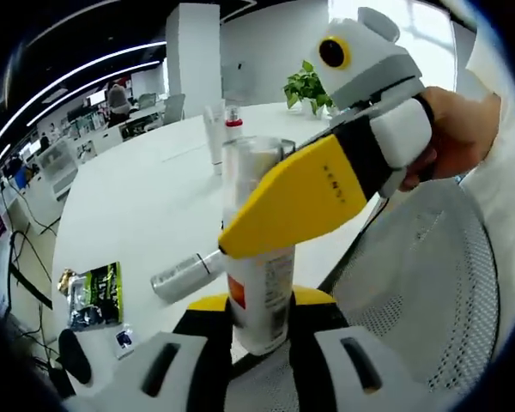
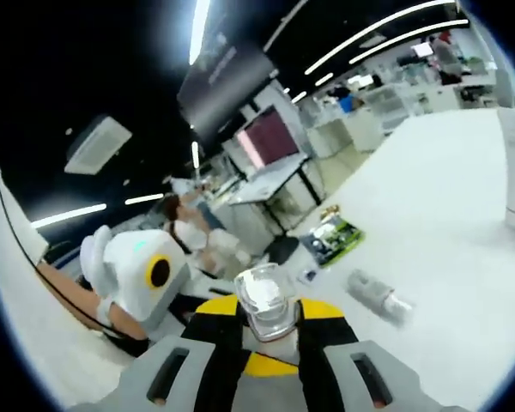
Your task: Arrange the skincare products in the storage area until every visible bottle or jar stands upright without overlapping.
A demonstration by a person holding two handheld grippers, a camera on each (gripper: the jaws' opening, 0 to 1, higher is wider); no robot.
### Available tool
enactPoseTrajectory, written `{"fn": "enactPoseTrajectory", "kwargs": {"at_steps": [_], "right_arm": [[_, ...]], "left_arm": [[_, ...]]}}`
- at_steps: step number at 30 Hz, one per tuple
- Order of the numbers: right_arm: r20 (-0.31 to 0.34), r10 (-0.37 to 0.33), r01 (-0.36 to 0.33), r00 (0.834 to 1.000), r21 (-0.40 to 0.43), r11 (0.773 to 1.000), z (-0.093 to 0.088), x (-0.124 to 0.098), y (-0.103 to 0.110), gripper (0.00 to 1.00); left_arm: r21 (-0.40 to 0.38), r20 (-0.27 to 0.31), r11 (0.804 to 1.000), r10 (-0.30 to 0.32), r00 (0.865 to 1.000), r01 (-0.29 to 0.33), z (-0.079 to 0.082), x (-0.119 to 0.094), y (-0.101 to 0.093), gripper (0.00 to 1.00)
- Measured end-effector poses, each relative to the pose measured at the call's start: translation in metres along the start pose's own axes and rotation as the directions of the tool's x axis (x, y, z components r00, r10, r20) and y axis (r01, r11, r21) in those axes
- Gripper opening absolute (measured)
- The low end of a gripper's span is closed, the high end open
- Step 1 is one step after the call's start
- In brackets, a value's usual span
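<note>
In the left gripper view, the left tongs grip a white bottle with an orange label low on its body; it stands upright between the two jaws, which press on its lower part. Its clear cap rises at about 12 o'clock from the jaws. The right tongs reach in from 2 o'clock, their yellow jaw slanting down across the bottle's upper part; a hand holds them at the 2 o'clock edge.

In the right gripper view, the right tongs are narrowed around the clear cap, seen from above between the yellow inner faces of the jaws. The left tongs show at 9 o'clock, with a sleeve beside them.

On the white tabletop one silver tube lies on its side at 9 o'clock from the held bottle, well apart from it; in the right gripper view the same tube lies at 3 o'clock. Two upright items stand farther back: a tall white tube and, just beside it, a small bottle with a red cap. One green packet lies flat at 8 o'clock, a small white sachet near it. A potted plant stands at the far rim. What the containers hold cannot be told.
</note>
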State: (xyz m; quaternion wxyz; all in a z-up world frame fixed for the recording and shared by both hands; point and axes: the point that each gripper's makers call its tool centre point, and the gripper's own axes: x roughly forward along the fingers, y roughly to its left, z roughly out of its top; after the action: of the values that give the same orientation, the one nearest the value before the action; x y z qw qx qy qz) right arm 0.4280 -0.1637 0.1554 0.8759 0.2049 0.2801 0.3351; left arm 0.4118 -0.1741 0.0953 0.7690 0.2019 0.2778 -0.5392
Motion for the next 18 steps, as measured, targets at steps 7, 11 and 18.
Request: {"fn": "enactPoseTrajectory", "kwargs": {"at_steps": [7,11,18], "right_arm": [[-0.013,0.044,-0.045,0.999,-0.111,0.993,-0.002,-0.003,0.003,0.18],[-0.016,0.084,-0.086,0.996,-0.141,0.986,-0.002,-0.009,0.001,0.17],[-0.16,0.21,-0.257,0.964,-0.379,0.889,-0.015,-0.024,0.014,0.17]], "left_arm": [[0.02,0.001,1.0,-0.005,1.0,0.005,0.0,-0.001,-0.001,0.21],[0.028,0.021,0.999,-0.047,0.999,0.047,0.004,0.0,-0.005,0.21],[0.071,0.027,0.987,-0.147,0.989,0.145,0.004,-0.001,-0.027,0.2]]}}
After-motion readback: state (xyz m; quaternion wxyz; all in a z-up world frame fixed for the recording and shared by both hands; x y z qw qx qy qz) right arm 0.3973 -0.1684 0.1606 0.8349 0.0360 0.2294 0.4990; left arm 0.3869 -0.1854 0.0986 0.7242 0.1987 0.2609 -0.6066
